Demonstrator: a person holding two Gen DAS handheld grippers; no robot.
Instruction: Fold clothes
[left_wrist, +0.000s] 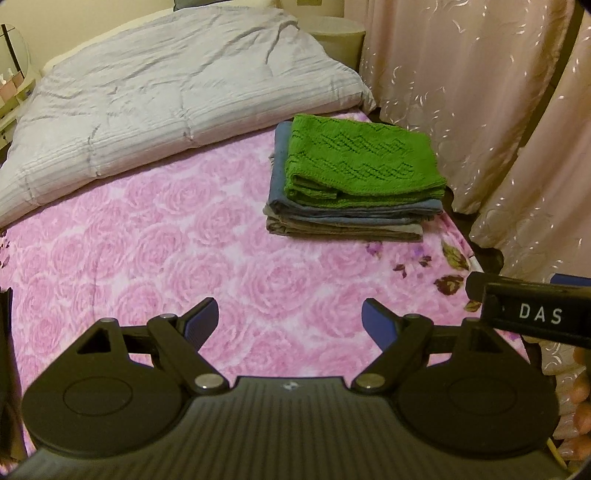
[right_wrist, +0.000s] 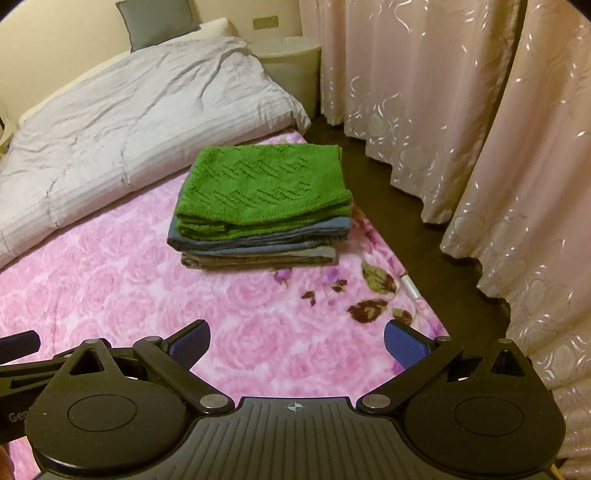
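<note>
A folded green knit sweater (left_wrist: 362, 158) lies on top of a stack with folded blue jeans (left_wrist: 354, 212) and a grey garment (left_wrist: 343, 230) beneath, near the bed's right edge. The stack also shows in the right wrist view, with the sweater (right_wrist: 262, 188) on top. My left gripper (left_wrist: 290, 317) is open and empty above the pink rose blanket (left_wrist: 147, 240), well short of the stack. My right gripper (right_wrist: 297, 341) is open and empty, also short of the stack. Part of the right gripper's body (left_wrist: 535, 314) shows at the right of the left wrist view.
A rumpled grey duvet (left_wrist: 177, 92) covers the far half of the bed. Pink patterned curtains (right_wrist: 461, 129) hang along the right, with dark floor (right_wrist: 399, 221) between them and the bed. A round beige nightstand (right_wrist: 291, 62) stands at the head.
</note>
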